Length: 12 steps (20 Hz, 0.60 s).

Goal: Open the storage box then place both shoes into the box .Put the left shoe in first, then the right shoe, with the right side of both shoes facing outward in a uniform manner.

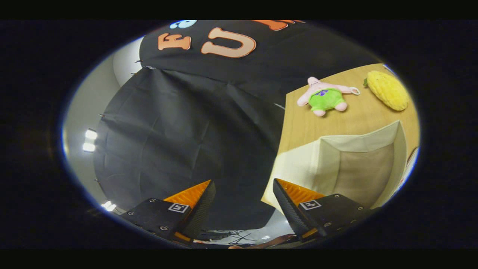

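Note:
My gripper (243, 184) is open, its two fingers spread wide with nothing between them. The view is rolled strongly sideways. A cream fabric storage box (332, 164) stands open on the wooden table (358, 112), just beyond the right finger (287, 201); I look into its hollow inside, which holds nothing I can see. The gap between the fingers looks onto the black cloth wall, off the table's edge.
A pink plush star toy in green shorts (325, 98) and a yellow plush corn cob (387, 90) lie on the table beyond the box. The table's edge (284, 123) runs past the box. Ceiling lights (89, 140) and a pale wall show beyond the left finger.

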### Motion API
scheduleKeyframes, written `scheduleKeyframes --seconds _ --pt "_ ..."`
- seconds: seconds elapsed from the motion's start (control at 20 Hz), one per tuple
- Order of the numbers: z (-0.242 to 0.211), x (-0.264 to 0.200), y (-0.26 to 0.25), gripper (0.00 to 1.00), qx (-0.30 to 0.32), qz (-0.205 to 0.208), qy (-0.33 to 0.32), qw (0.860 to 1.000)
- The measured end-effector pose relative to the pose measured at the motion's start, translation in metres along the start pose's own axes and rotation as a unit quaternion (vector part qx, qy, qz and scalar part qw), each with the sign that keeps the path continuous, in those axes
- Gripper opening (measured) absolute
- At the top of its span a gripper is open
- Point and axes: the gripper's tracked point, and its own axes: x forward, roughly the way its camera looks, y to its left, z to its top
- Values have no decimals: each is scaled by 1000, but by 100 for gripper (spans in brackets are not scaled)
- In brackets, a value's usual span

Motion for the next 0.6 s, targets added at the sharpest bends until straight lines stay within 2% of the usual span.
scheduleKeyframes --seconds 0.35,0.6 --pt "9 -57 -107 96 -18 -118 -30 992" --pt "7 -132 -197 97 -4 -222 -53 973"
